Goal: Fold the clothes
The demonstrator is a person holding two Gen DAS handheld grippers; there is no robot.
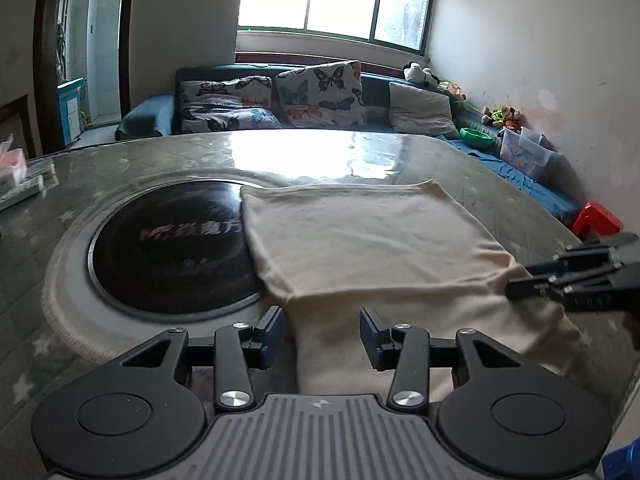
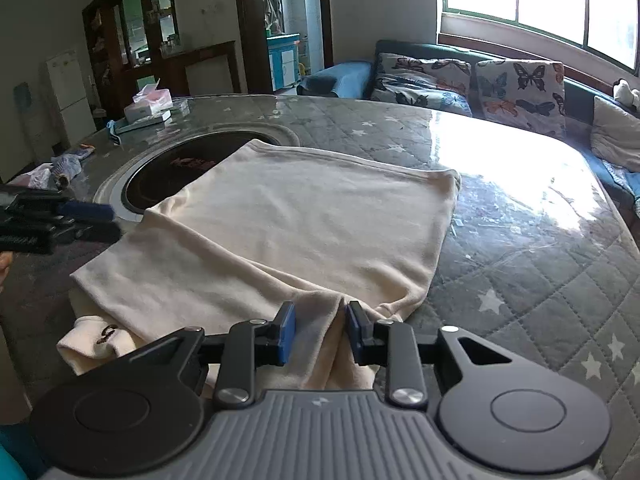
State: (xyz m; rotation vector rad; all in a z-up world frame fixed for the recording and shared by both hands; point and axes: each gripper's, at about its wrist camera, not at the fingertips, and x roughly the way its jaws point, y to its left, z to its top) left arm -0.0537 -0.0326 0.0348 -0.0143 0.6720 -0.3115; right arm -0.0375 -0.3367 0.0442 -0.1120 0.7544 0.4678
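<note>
A cream garment point(image 1: 360, 240) point(image 2: 300, 216) lies folded over on the quilted, glass-topped table point(image 2: 520, 280), partly covering a round black cooktop point(image 1: 168, 256) point(image 2: 168, 168) set into it. My left gripper point(image 1: 322, 332) is open, low over the garment's near left edge, its pads not pressing on the cloth. It shows at the left edge of the right wrist view as the left gripper point(image 2: 116, 224). My right gripper point(image 2: 320, 332) is shut on a raised pleat at the garment's near edge. In the left wrist view the right gripper point(image 1: 510, 290) is at the cloth's right corner.
A tissue box and flat packets point(image 2: 148, 104) sit at the table's far left, with small cloth items point(image 2: 68, 164) near its left edge. A sofa with butterfly cushions point(image 1: 312, 96) runs behind the table. A red stool point(image 1: 596, 220) stands at the right.
</note>
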